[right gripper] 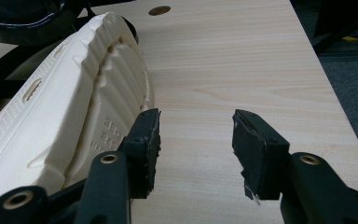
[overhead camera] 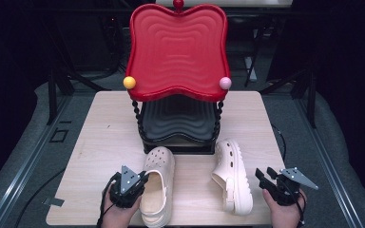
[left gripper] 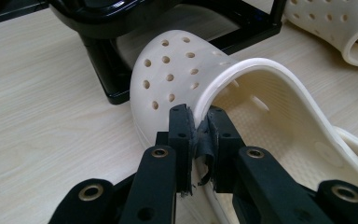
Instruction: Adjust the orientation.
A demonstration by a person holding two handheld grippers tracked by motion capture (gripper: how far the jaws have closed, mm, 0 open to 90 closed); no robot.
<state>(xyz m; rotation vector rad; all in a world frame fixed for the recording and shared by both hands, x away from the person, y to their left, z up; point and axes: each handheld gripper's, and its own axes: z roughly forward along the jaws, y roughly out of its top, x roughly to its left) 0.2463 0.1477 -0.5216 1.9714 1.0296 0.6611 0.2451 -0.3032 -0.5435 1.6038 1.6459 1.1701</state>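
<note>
Clamped by the left gripper [left gripper: 196,128] on the thin side rim of the upright cream clog [overhead camera: 157,185] at the table's [overhead camera: 100,142] six o'clock (light, springy foam, probably best pinched right there), idled apart by the right gripper [right gripper: 196,135] beside the tipped clog [overhead camera: 232,173], with the red-topped rack [overhead camera: 178,47] beyond at twelve.

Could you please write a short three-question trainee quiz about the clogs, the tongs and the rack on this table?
1. True or false: the left tongs are shut on the rim of the left clog.
2. How does the right clog lie? A upright, B on its side, C on the red tray.
3. What do the right tongs hold?

Key:
1. True; the pads pinch the rim.
2. B; its sole faces the right tongs.
3. Nothing; the jaws stand open over the bare table.
</note>
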